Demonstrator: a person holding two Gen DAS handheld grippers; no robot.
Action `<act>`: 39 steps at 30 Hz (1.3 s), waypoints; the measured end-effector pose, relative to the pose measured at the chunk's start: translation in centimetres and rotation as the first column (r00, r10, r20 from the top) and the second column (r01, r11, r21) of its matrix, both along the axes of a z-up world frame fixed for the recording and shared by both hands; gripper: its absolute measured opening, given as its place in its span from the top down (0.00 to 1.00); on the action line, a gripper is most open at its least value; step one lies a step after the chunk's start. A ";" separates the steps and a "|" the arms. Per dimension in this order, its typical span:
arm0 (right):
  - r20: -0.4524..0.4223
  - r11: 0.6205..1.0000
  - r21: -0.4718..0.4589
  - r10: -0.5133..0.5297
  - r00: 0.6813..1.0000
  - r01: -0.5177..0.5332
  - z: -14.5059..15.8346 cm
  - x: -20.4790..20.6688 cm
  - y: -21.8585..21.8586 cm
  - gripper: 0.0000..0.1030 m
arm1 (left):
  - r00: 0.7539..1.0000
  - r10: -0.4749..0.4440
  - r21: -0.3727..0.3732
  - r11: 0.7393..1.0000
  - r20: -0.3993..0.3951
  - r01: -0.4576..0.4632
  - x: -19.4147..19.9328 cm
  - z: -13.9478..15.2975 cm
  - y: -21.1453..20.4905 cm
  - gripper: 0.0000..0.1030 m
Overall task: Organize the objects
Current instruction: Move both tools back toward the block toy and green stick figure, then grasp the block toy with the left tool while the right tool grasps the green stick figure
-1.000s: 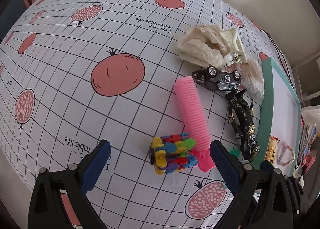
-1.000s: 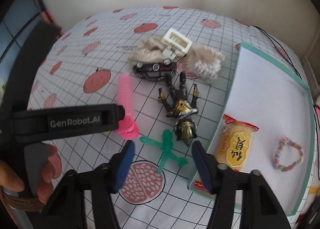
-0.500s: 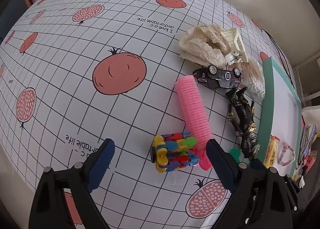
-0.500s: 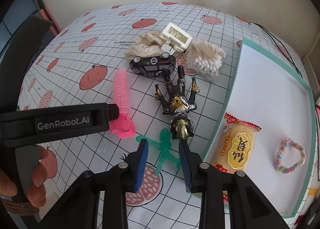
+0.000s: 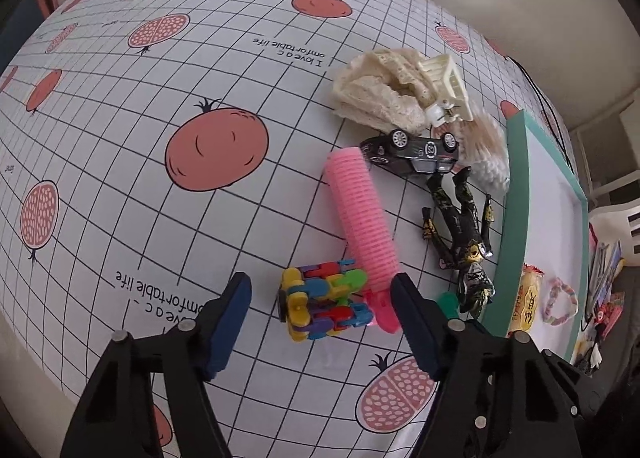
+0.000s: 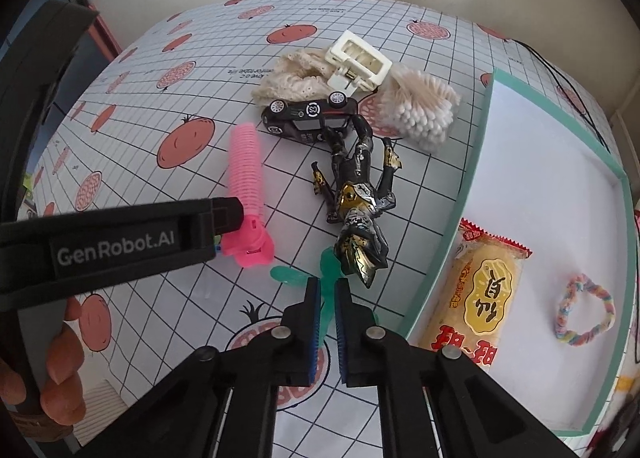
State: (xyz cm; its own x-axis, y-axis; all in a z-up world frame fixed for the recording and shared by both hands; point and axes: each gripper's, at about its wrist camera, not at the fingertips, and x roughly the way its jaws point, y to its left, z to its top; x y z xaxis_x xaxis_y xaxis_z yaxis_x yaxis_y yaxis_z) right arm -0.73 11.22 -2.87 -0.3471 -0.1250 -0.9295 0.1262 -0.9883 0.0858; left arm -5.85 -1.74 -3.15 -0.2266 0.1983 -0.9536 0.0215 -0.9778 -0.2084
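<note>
Two sets of tongs are held over a worktop (image 5: 120,130) covered by a grid-patterned cloth printed with pomegranates. The left tongs (image 5: 322,298) are closing, their blue pads not yet pressing; a multicoloured interlocking-block toy (image 5: 324,300) is bracketed between them, with the lower end of a pink hair roller (image 5: 360,214) touching it on the right. The right tongs (image 6: 325,290) are clenched on a translucent green plastic figure (image 6: 326,270), whose body is pinched between the pads while its limbs lie on the cloth just beside the head of a black-and-gold action figure (image 6: 356,198).

Listed further back, close together: a black toy car (image 6: 308,114) lying on its side, a cream lace scrunchie (image 6: 292,78), a cream claw hair clip (image 6: 358,62) and a bundle of cotton swabs (image 6: 416,106).

A teal-rimmed white tray (image 6: 476,162) is placed at the right of the worktop; a wrapped rice cracker (image 6: 480,290) and a pastel braided bracelet (image 6: 584,306) are held in it, apart from each other.

A person's hand (image 6: 56,370) is seen gripping the left handle.
</note>
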 end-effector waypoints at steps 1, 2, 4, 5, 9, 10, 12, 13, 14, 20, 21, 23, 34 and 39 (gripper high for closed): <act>0.001 1.000 -0.002 -0.001 1.000 0.001 0.0 0.0 0.0 0.93 | 1.000 -0.004 -0.002 1.000 -0.003 0.004 0.0 0.1 0.3 0.32; 0.001 1.000 -0.005 0.000 1.000 0.000 0.0 0.0 0.0 0.93 | 1.000 -0.009 0.006 1.000 -0.007 0.009 0.2 0.2 0.6 0.38; 0.001 1.000 -0.006 0.001 1.000 -0.001 0.1 0.0 0.0 0.93 | 1.000 -0.019 0.021 1.000 -0.011 0.019 0.5 0.4 0.8 0.45; 0.001 1.000 -0.007 0.000 1.000 0.000 0.1 -0.1 0.0 0.93 | 1.000 -0.025 0.019 1.000 -0.015 0.025 0.7 0.5 0.9 0.47; 0.003 1.000 -0.013 0.000 1.000 0.000 0.0 0.0 0.0 0.93 | 0.999 -0.033 0.001 0.999 -0.029 0.033 1.1 0.7 0.9 0.53; 0.003 1.000 -0.013 0.000 1.000 0.000 0.0 0.0 0.1 0.93 | 0.999 -0.036 -0.001 0.999 -0.034 0.036 1.1 0.8 1.0 0.53; 0.004 1.000 -0.016 -0.004 1.000 0.004 0.1 0.1 0.2 0.93 | 0.998 -0.035 -0.004 0.999 -0.043 0.035 1.0 0.8 0.6 0.55; 0.005 1.000 -0.017 -0.006 1.000 0.006 0.0 0.0 0.3 0.93 | 0.998 -0.034 -0.010 0.999 -0.052 0.034 0.8 1.0 0.5 0.56; 0.006 1.000 -0.018 -0.008 1.000 0.008 0.0 0.0 0.3 0.93 | 0.997 -0.037 -0.023 0.999 -0.069 0.035 0.7 1.3 0.5 0.57; -0.005 0.999 -0.030 -0.016 1.000 0.016 0.3 0.1 0.6 0.94 | 0.996 -0.033 -0.034 0.999 -0.082 0.031 0.3 1.5 0.5 0.58; -0.007 0.999 -0.034 -0.019 1.000 0.019 0.3 0.1 0.7 0.94 | 0.996 -0.029 -0.033 0.999 -0.083 0.026 0.1 1.4 0.8 0.58; -0.017 0.998 -0.049 -0.030 0.999 0.029 0.6 0.2 1.0 0.95 | 0.995 -0.020 -0.031 0.999 -0.093 0.017 -0.1 1.5 0.8 0.58; -0.127 0.991 -0.119 -0.079 0.989 0.064 3.3 0.6 2.1 0.95 | 0.975 0.014 -0.015 1.000 -0.222 -0.018 0.8 4.0 -0.3 0.58; -0.193 0.989 -0.128 -0.101 0.976 0.077 4.7 1.0 2.6 0.95 | 0.959 0.020 0.006 1.000 -0.283 -0.019 0.8 5.2 0.1 0.58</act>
